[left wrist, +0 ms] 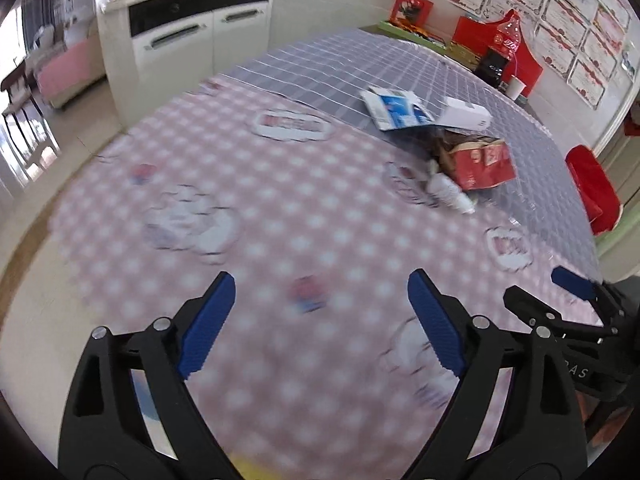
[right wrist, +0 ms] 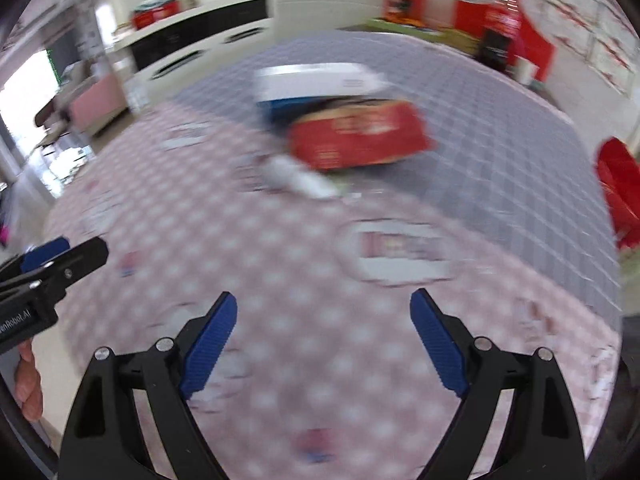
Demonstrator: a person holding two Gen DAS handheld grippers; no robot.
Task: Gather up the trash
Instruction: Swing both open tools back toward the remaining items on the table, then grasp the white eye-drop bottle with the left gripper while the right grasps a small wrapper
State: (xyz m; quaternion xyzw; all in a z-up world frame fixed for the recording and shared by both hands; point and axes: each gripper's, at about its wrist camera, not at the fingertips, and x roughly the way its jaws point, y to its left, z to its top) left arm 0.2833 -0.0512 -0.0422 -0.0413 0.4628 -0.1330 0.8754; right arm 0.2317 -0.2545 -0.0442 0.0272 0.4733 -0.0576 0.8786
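A small heap of trash lies on the round table with the checked cloth (left wrist: 280, 208): a torn red carton (left wrist: 484, 164), a white plastic bottle (left wrist: 448, 192) on its side, a blue-and-white wrapper (left wrist: 396, 110) and a white box (left wrist: 466, 114). My left gripper (left wrist: 320, 280) hovers open over bare cloth, well short of the heap. My right gripper (right wrist: 324, 300) is also open and empty, with the red carton (right wrist: 360, 136), the white bottle (right wrist: 300, 178) and the white box (right wrist: 320, 80) ahead of it, blurred. Each gripper shows at the edge of the other's view: right gripper (left wrist: 548, 288), left gripper (right wrist: 72, 250).
A white cabinet (left wrist: 180, 40) stands beyond the table's far left. A red chair (left wrist: 592, 188) sits at the table's right edge. A cola bottle (left wrist: 508, 38), a paper cup (left wrist: 516, 88) and red boxes line the back wall. A hand (right wrist: 30, 388) shows at lower left.
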